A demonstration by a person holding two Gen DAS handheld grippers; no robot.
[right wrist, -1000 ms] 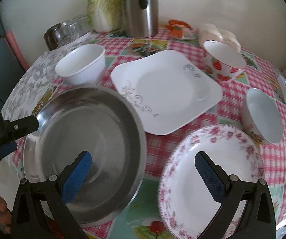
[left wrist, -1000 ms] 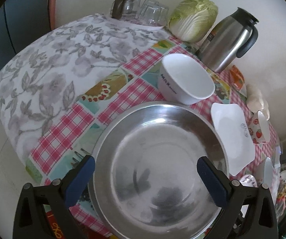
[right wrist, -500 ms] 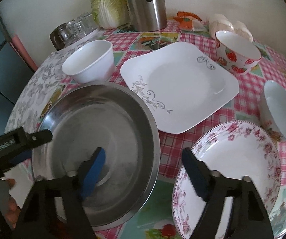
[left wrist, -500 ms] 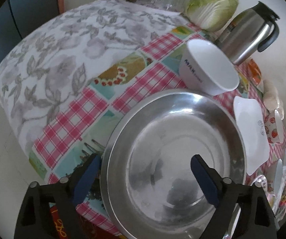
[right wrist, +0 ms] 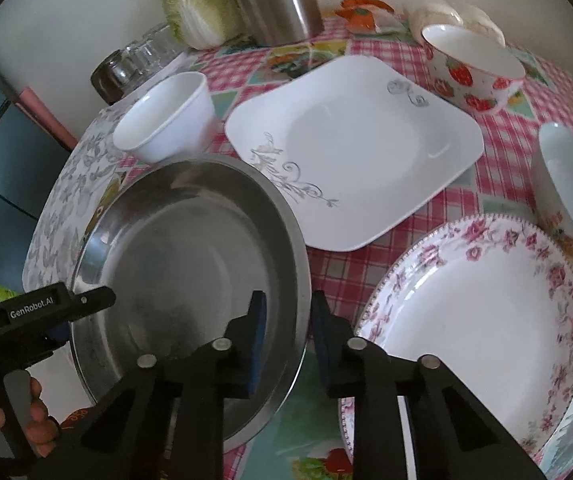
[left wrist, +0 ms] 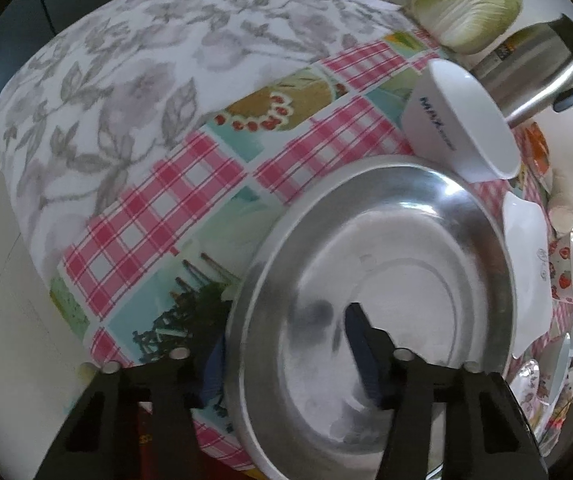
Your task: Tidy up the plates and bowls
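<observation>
Both tongs are closing over opposite rims of the round steel basin (right wrist: 190, 264) on the worktop's near edge — left tongs (left wrist: 286, 356), right tongs (right wrist: 288, 340). Nothing is stacked yet — every plate and bowl lies separate.

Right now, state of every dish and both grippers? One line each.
Steel pan: upright, empty, a gripper on each side of its rim.
Left gripper: closing, straddling the pan's rim.
Right gripper: closing across the opposite rim.
Square plate: flat, empty.
Floral plate: flat, empty.
Plain white bowl: upright, empty.
Strawberry bowl: upright, empty.
Pale bowl: upright, partly out of frame.
</observation>
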